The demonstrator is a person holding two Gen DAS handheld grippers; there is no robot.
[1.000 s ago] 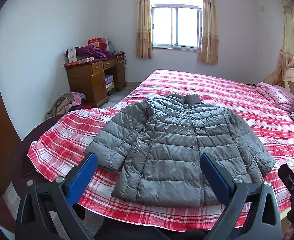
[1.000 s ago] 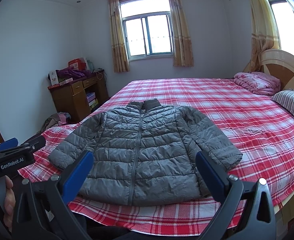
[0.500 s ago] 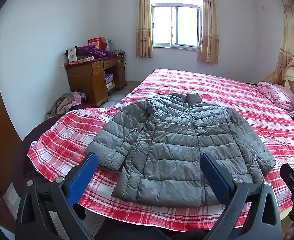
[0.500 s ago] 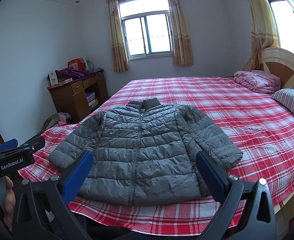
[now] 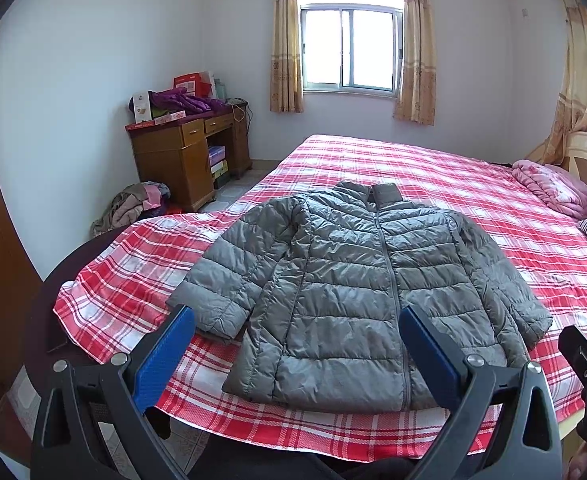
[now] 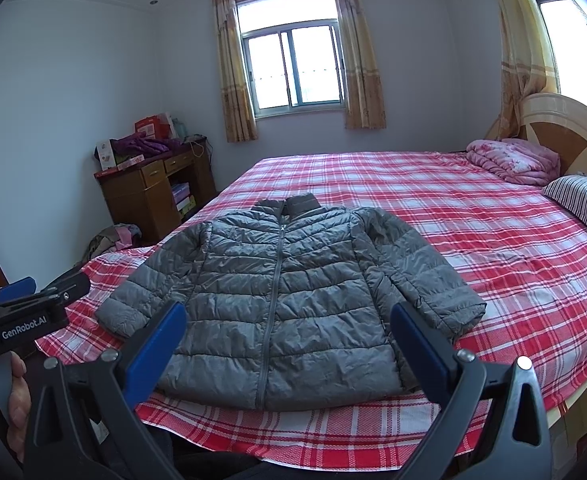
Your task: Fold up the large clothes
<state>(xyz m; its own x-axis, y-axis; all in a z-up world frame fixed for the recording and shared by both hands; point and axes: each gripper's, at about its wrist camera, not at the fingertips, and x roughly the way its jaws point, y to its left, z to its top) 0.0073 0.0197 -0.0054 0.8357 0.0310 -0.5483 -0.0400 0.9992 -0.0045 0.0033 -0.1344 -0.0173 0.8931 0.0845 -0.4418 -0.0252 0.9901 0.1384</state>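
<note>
A grey quilted puffer jacket lies flat, front up and zipped, on the near corner of the bed, collar away from me, both sleeves spread beside the body. It also shows in the right wrist view. My left gripper is open and empty, held above the bed's near edge in front of the jacket hem. My right gripper is open and empty, also short of the hem. The left gripper's body shows at the left of the right wrist view.
The bed has a red plaid sheet. A folded pink quilt and a striped pillow lie by the headboard. A wooden desk with clutter stands at the left wall, with a clothes pile on the floor.
Both views shifted very slightly; the jacket lies as before and both grippers stay open.
</note>
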